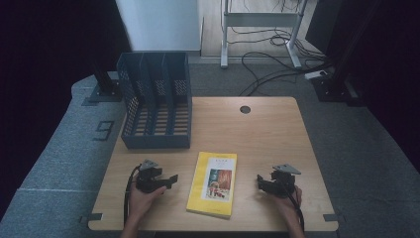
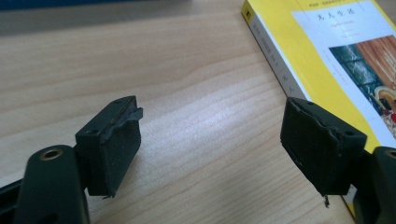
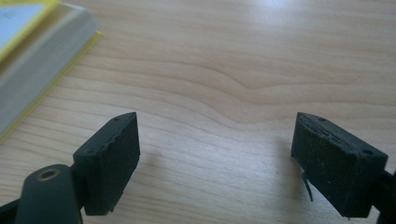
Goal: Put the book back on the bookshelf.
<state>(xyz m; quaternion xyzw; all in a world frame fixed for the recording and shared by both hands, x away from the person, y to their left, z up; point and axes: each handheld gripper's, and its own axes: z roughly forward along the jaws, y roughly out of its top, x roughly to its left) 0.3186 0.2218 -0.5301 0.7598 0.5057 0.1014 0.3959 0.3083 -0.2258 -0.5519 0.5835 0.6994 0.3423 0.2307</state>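
Nothing looks begun: the book (image 1: 212,184) lies flat near the table's (image 1: 267,134) front edge, untouched, between the left tongs (image 1: 171,179) and right tongs (image 1: 259,180), both released and empty; the rack (image 1: 154,101) stands at the back-left corner.

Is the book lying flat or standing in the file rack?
Flat: the book lies cover-up on the table, outside the rack.

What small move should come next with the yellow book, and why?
Probably bring the left gripper sideways to the yellow book: its jaws stand open over bare table beside the spine, and the book lies flat, untouched, between both grippers in front of the file rack.
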